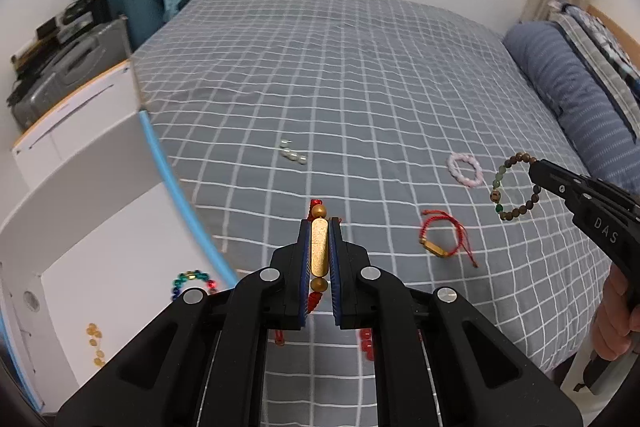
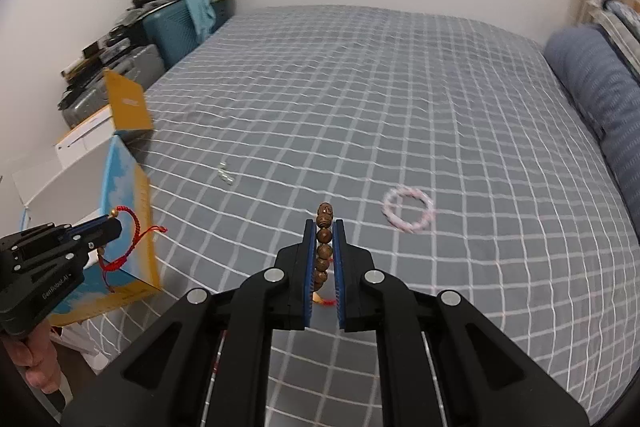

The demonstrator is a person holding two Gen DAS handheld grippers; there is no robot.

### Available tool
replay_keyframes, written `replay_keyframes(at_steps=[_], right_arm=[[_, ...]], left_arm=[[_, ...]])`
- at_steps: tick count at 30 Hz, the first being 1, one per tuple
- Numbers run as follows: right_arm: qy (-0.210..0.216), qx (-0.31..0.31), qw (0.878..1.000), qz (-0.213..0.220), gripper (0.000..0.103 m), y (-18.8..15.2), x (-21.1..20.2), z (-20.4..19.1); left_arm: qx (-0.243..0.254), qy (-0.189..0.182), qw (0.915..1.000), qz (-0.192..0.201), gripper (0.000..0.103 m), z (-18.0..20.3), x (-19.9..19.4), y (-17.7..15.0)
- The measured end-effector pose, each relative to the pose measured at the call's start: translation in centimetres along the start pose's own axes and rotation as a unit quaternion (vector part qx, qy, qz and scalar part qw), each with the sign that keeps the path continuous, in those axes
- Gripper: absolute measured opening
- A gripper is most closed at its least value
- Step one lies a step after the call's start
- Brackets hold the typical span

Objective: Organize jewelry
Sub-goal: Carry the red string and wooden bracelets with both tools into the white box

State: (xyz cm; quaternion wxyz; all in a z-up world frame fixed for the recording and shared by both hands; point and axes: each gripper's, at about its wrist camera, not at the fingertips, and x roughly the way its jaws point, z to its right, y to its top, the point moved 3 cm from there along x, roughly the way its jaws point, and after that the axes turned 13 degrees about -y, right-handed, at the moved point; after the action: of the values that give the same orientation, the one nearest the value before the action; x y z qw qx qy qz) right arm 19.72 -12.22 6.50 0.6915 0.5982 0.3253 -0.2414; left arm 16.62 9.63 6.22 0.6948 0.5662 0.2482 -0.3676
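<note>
Clamped between the left gripper's closed jaws is a red cord bracelet with a gold bar, lifted above the checked bedspread. Likewise shut, the right gripper pinches a brown wooden bead bracelet (green beads show on its loop in the left view). Three pieces lie on the bed: a second red cord bracelet, one pink bead bracelet and a small pearl cluster. Inside the open white box beside the bed lie one multicoloured bead bracelet and one amber bead strand.
</note>
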Motion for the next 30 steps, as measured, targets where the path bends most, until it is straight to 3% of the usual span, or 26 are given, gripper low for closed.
replay_keyframes(at_steps=[16, 30], right_arm=[[0.056, -0.077, 0.995, 0.035, 0.007, 3.2, -2.3, -11.6], [0.123, -0.142, 0.981, 0.053, 0.007, 3.7, -5.0, -22.4]], left_arm=[[-0.064, 0.053, 0.9961, 0.031, 0.008, -7.7, -5.0, -1.3], [-0.134, 0.114, 0.9826, 0.058, 0.008, -15.4, -10.2, -4.3]])
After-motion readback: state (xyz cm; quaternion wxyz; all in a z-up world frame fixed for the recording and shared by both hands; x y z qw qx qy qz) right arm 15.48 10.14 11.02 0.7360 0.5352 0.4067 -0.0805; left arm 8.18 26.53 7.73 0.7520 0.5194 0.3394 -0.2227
